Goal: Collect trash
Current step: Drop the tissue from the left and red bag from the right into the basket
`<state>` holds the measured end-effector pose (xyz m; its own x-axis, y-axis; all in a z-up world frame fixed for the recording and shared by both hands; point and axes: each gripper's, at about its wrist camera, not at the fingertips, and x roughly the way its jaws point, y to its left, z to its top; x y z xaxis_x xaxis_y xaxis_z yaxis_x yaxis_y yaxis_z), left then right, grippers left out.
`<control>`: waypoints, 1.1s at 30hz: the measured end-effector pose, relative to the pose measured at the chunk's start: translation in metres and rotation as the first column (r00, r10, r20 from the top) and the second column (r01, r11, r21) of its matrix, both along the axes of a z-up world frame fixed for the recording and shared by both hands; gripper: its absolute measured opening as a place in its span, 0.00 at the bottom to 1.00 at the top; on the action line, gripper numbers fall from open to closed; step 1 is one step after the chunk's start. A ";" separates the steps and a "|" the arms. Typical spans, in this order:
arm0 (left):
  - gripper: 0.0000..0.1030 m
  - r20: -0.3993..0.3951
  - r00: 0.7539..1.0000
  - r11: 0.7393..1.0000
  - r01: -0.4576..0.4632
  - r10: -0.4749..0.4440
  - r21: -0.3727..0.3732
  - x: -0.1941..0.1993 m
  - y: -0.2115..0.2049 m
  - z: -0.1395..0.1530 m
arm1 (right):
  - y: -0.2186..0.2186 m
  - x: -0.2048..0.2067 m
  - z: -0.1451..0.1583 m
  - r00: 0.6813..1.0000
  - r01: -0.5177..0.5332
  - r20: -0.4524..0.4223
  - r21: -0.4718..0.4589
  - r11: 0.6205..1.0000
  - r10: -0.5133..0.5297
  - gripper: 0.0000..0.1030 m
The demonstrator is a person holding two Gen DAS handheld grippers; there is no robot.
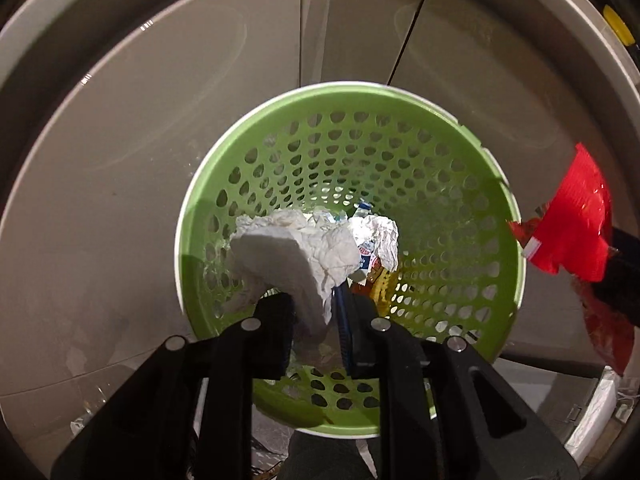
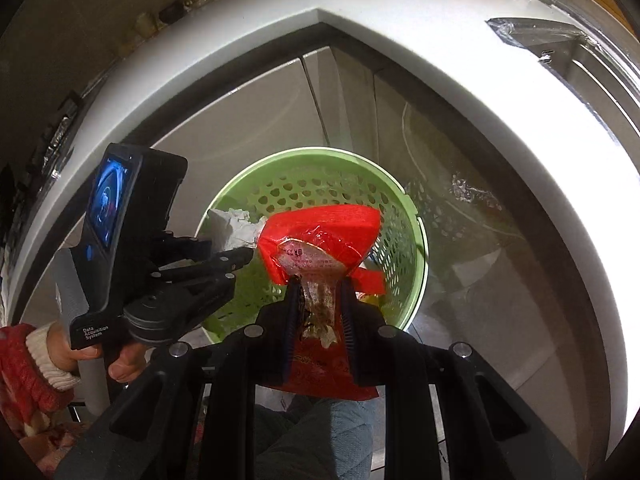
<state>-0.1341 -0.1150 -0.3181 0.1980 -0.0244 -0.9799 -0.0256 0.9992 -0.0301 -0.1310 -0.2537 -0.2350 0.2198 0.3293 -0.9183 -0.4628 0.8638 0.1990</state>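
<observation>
A green perforated bin [image 1: 460, 184] stands on the floor against grey cabinets; it also shows in the right wrist view [image 2: 404, 240]. My left gripper [image 1: 320, 308] is shut on a crumpled white paper tissue [image 1: 292, 252] and holds it over the bin's mouth. Crumpled paper and wrappers [image 1: 376, 240] lie inside the bin. My right gripper [image 2: 320, 304] is shut on a red plastic wrapper [image 2: 320, 236] and holds it above the bin's near rim. The wrapper also shows in the left wrist view [image 1: 572, 224]. The left gripper shows in the right wrist view [image 2: 236, 260] with the tissue [image 2: 236, 228].
Grey cabinet doors [image 1: 160, 120] stand behind the bin. A white countertop [image 2: 440, 40] runs above them, with a sink [image 2: 568, 52] at the right. The person's left hand in a red sleeve [image 2: 40, 364] holds the left gripper's handle.
</observation>
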 end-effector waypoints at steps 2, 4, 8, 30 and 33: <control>0.33 -0.011 1.000 1.000 -0.008 0.008 -0.008 0.004 -0.001 -0.008 | -0.002 0.006 -0.007 1.000 -0.008 -0.018 -0.010 1.000 0.008 0.21; 0.46 -0.005 1.000 1.000 -0.017 0.017 -0.007 0.007 -0.002 -0.010 | -0.003 0.012 -0.013 0.999 -0.007 -0.039 -0.012 1.000 0.007 0.21; 0.60 0.000 1.000 1.000 -0.018 0.018 -0.006 0.013 -0.005 -0.010 | -0.007 0.019 -0.019 0.998 -0.007 -0.060 -0.023 1.000 0.005 0.21; 0.85 0.237 0.971 0.999 -0.032 0.026 0.022 -0.081 0.027 0.131 | 0.021 -0.008 -0.049 0.997 -0.017 -0.075 -0.005 1.000 0.016 0.24; 0.85 0.243 0.969 0.999 -0.044 0.037 0.025 -0.094 0.032 0.138 | 0.038 -0.012 -0.069 0.996 -0.037 -0.076 -0.019 0.999 0.036 0.24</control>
<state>-0.2284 -0.0828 -0.1802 0.4304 0.0174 -0.9025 -0.0617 0.9980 -0.0101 -0.1425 -0.2154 -0.3042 0.1374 0.3167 -0.9385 -0.4785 0.8508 0.2170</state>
